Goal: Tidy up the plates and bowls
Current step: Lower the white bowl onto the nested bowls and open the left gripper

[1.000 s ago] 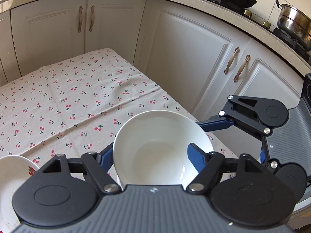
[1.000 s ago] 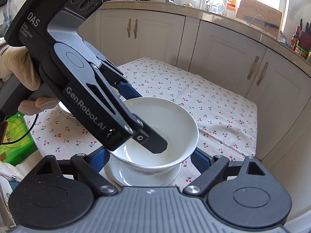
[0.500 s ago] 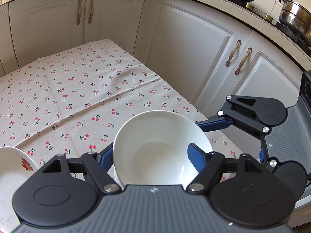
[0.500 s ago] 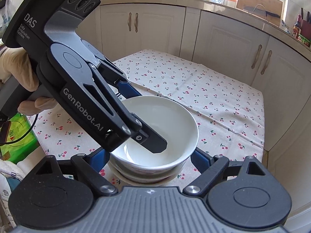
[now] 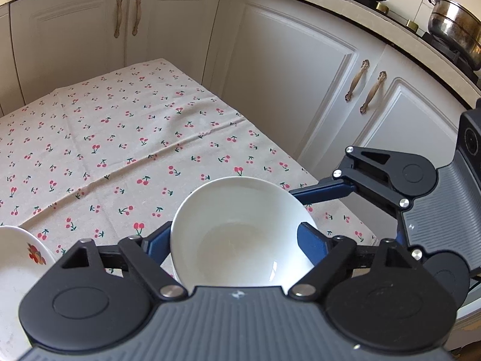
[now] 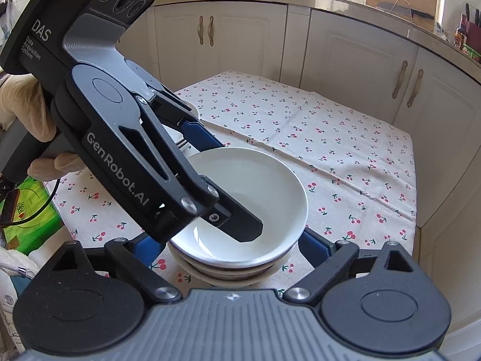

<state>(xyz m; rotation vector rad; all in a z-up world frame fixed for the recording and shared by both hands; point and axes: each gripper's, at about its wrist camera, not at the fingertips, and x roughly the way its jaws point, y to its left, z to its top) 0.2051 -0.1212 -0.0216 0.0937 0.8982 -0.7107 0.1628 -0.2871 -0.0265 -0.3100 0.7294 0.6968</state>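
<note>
left gripper: the black two-finger left gripper with blue pads [image 6: 210, 180] had just been opening; one finger reached down inside the plain white ceramic bowl [image 6: 249, 207], the other ran outside its far-left wall, so the wall stood between the jaws with no pinch that I could see.
right gripper: the black right gripper with blue pads [image 6: 228, 240] had also just been opening and stood wide, a pad on either side of the bowl, both clear of it.
bowl: it sat nested on top of a short stack of bowls with dark rim bands [image 6: 228, 270], directly ahead of and below both tools.
nearer hand: judged about equal; both straddled the bowl.
next move: judged a straight lift away, the left finger coming up out of the bowl.
surroundings: cherry-print tablecloth [image 5: 120, 138] underneath; a white plate with a fruit motif [image 5: 21, 258] to the left.
obstacles: white cabinet doors [image 5: 285, 84] beyond, well apart.
</note>
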